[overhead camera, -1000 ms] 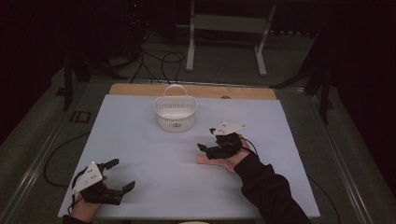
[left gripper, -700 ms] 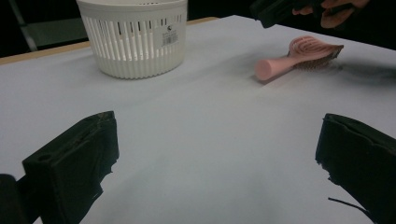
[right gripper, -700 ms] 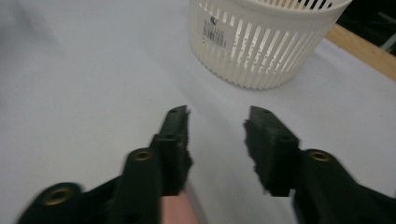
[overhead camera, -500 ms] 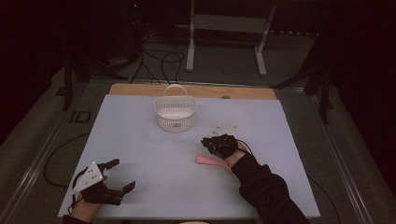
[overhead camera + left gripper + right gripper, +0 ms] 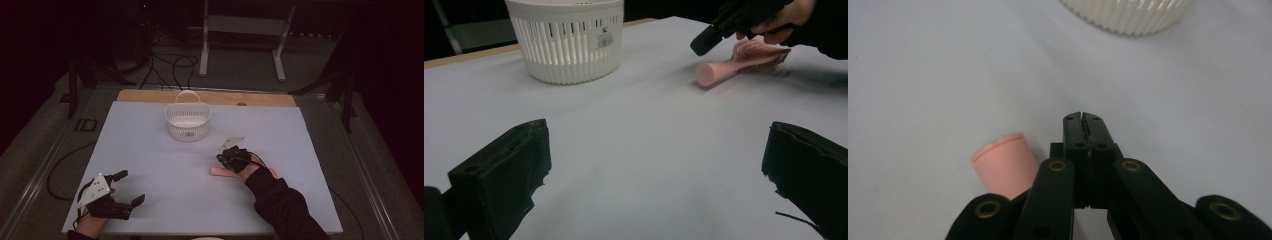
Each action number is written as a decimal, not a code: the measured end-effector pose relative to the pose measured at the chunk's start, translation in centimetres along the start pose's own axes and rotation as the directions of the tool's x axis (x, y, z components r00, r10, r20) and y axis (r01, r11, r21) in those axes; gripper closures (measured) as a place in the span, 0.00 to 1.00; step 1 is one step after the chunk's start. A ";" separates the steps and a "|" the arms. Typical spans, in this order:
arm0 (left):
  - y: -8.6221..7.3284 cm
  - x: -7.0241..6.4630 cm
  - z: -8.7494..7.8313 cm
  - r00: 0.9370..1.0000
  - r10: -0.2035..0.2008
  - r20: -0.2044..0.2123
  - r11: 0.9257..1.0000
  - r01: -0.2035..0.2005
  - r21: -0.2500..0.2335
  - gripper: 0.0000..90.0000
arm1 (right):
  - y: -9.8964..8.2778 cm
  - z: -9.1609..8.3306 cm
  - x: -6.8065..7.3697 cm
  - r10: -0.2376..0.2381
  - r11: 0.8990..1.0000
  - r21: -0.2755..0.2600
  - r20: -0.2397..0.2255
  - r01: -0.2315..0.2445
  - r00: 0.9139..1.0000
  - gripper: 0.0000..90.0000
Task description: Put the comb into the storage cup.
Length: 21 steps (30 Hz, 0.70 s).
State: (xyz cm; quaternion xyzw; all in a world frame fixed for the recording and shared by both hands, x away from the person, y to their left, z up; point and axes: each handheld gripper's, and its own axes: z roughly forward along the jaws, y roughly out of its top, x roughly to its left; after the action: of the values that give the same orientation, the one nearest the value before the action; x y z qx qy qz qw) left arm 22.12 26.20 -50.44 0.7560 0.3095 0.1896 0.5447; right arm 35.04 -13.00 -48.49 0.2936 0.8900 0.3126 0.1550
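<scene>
We see the right gripper (image 5: 231, 157), jaws pressed together on nothing, poised just above a pink brush (image 5: 744, 57) lying mid-table in front of a white basket (image 5: 188, 120), while the left gripper (image 5: 122, 192) rests near the table's (image 5: 150, 150) near-left corner, jaws spread wide.

In the high view the table (image 5: 150, 150) takes the middle of the frame. The basket (image 5: 187, 121) stands on it, above the centre. Right of centre and below the basket, the brush (image 5: 220, 171) lies on the table, with the right gripper (image 5: 231, 157) just above it. The left gripper (image 5: 120, 197) is at the lower left, well apart from both.
</scene>
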 end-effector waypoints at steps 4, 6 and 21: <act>0.0 0.0 0.0 1.000 0.000 0.000 1.000 0.000 0.000 0.00 | -0.2 0.3 0.1 -0.003 1.000 0.017 -0.005 0.003 1.000 1.00; 0.0 0.0 0.0 1.000 0.000 0.000 1.000 0.000 0.000 0.00 | -0.3 0.4 0.3 0.007 1.000 0.030 -0.012 -0.006 1.000 1.00; 0.0 0.0 0.0 1.000 0.001 0.004 1.000 -0.001 0.001 0.00 | -1.4 0.1 1.5 -0.014 0.996 0.091 -0.037 0.017 0.999 1.00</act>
State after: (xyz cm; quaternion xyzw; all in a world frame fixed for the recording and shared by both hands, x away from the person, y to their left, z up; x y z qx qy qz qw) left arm 22.11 26.21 -50.43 0.7568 0.3080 0.1884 0.5448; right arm 33.30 -12.86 -49.59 0.2878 0.9082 0.2758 0.1277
